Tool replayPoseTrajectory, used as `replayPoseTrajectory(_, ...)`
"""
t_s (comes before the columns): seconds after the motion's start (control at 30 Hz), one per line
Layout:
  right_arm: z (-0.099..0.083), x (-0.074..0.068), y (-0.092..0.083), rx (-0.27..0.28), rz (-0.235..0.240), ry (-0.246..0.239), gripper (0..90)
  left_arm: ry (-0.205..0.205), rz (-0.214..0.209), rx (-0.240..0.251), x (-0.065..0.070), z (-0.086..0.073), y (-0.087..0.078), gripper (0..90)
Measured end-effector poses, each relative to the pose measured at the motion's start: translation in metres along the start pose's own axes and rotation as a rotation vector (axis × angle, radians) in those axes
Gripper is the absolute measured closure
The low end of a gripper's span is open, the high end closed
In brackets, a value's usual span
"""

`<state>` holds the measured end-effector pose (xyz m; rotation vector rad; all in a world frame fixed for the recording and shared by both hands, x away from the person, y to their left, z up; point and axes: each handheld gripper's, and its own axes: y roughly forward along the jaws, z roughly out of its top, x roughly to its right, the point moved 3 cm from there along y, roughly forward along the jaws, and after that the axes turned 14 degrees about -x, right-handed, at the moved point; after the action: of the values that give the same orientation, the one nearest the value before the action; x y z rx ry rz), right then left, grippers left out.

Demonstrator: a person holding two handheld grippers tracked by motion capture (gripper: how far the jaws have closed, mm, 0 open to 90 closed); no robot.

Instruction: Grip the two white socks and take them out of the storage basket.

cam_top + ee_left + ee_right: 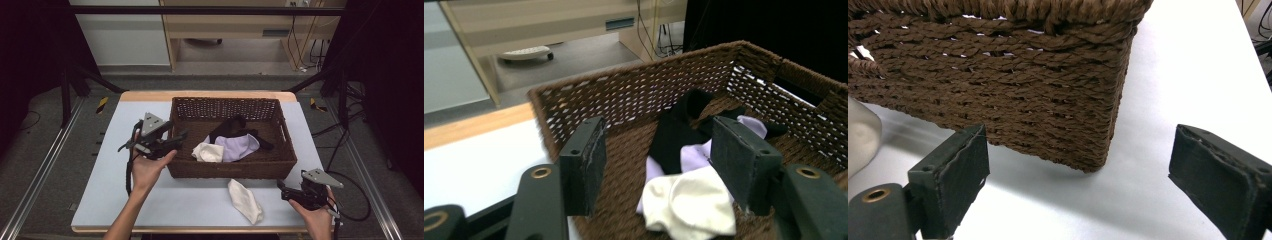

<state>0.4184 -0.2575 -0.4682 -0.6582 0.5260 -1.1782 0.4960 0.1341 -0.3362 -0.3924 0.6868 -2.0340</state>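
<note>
A brown woven basket (227,168) stands in the middle of the table. Inside it lie a cream sock (208,152), a lilac cloth (239,146) and a black garment (231,127). Another cream sock (245,200) lies on the table in front of the basket. My left gripper (183,136) hovers at the basket's left rim, open and empty, its jaws pointing across the cream sock (696,202) and the black garment (676,135). My right gripper (281,190) rests low at the front right, open with nothing between its jaws, facing the basket's corner (1098,125).
The pale blue mat (125,195) has free room left of the basket and along the front edge. Dark frame posts (65,90) stand at both sides. A wooden desk (235,25) and cables lie beyond the table's far edge.
</note>
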Motion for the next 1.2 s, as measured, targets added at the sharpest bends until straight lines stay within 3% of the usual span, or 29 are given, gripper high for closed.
replayPoseTrajectory(0.3,-0.001,0.001,0.000,-0.005,0.011,0.009,9.3,0.058,-0.002,-0.060,0.017,0.028,0.032,34.7)
replayPoseTrajectory(0.63,-0.001,0.004,-0.001,0.002,0.009,0.009,9.3,0.093,-0.030,-0.087,0.023,0.041,0.071,33.8)
replayPoseTrajectory(0.97,-0.002,0.004,0.000,-0.006,0.020,0.011,9.3,0.132,-0.061,-0.144,0.018,0.034,0.104,34.2)
replayPoseTrajectory(1.2,-0.003,0.005,0.003,-0.014,0.014,0.005,9.3,0.159,-0.089,-0.196,0.015,0.018,0.123,34.9)
